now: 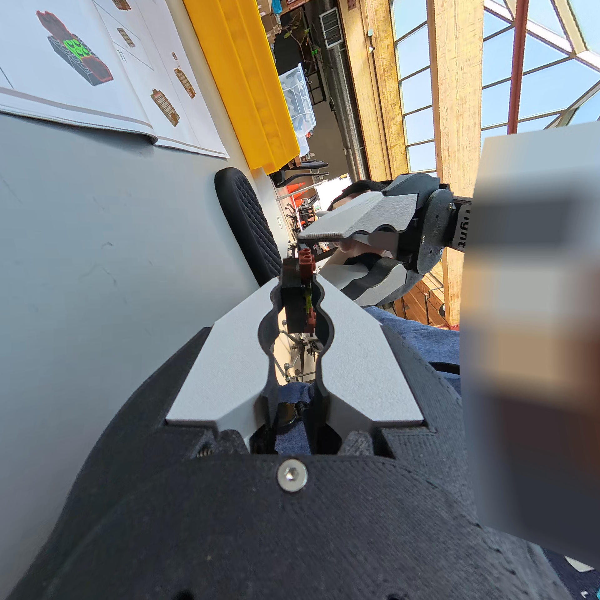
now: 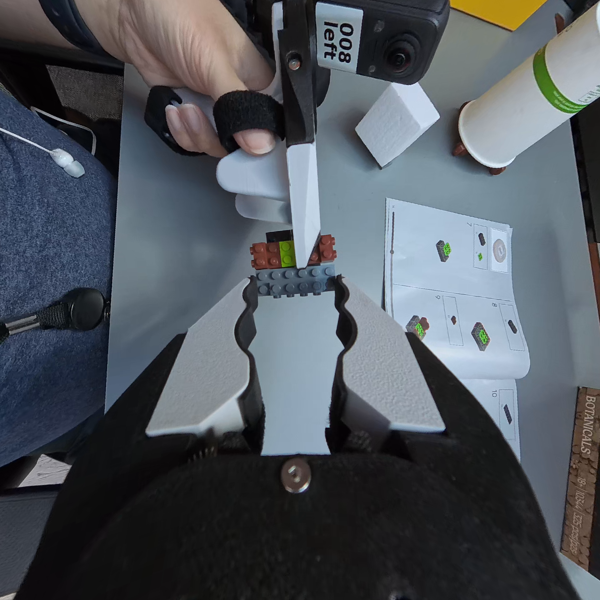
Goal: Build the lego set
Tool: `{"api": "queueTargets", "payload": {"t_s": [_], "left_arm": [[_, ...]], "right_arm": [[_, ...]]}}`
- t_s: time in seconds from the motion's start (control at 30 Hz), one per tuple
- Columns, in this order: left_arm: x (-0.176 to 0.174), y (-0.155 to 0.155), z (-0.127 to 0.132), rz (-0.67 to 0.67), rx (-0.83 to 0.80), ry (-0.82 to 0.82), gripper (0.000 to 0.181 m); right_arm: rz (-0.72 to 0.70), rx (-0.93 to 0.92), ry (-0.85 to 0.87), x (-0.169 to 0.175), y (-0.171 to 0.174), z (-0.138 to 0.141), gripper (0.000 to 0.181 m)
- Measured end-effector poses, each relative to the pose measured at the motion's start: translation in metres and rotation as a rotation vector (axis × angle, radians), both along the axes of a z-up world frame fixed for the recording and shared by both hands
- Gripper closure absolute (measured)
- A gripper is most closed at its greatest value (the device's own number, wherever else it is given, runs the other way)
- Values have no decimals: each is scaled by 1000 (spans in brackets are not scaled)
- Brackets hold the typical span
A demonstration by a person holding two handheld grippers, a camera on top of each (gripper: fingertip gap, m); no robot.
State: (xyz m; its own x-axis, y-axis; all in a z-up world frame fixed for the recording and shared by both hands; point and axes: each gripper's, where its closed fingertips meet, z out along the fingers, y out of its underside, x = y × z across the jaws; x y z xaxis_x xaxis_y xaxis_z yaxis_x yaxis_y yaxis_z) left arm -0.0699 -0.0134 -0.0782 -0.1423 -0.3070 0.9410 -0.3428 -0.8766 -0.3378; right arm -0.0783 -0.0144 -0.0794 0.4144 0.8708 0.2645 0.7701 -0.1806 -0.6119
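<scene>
The brick assembly (image 2: 292, 253) is clamped above the surface (image 2: 181, 227) by the left claw (image 1: 297, 292), partly hidden. The grey plate (image 2: 295, 281) is gripped endwise by the right claw (image 2: 294, 281), abutting the assembly.

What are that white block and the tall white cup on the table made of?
The white block looks like foam, probably polystyrene: matte, with a grainy, beaded surface and crisp cut edges. The cup looks like paper: a dull white wall with a rolled rim and a printed green band. Neither can be confirmed from sight alone.
</scene>
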Motion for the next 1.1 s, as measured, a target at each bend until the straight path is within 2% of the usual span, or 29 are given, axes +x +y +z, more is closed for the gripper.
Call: {"api": "queueTargets", "payload": {"t_s": [0.17,0.3,0.53,0.83,0.9,1.0,1.1], "left_arm": [[1,-3,1,-18,28,6,162],[3,-2,-4,5,83,33,167],[3,0,-4,19,73,37,168],[0,5,7,66,178,-32,168],[-2,7,14,80,175,-80,167],[-7,13,33,124,166,-180,168],[-14,25,53,220,214,-270,168]], "right_arm": [[15,-13,-34,-3,-2,-1,134],[17,-7,-74,-2,-1,-4,134],[-29,-28,-73,-1,1,-5,134],[-32,71,-39,-4,7,7,133],[-37,123,10,-6,9,16,132],[-94,183,196,-9,13,36,128],[-230,111,588,-7,16,58,124]]}}
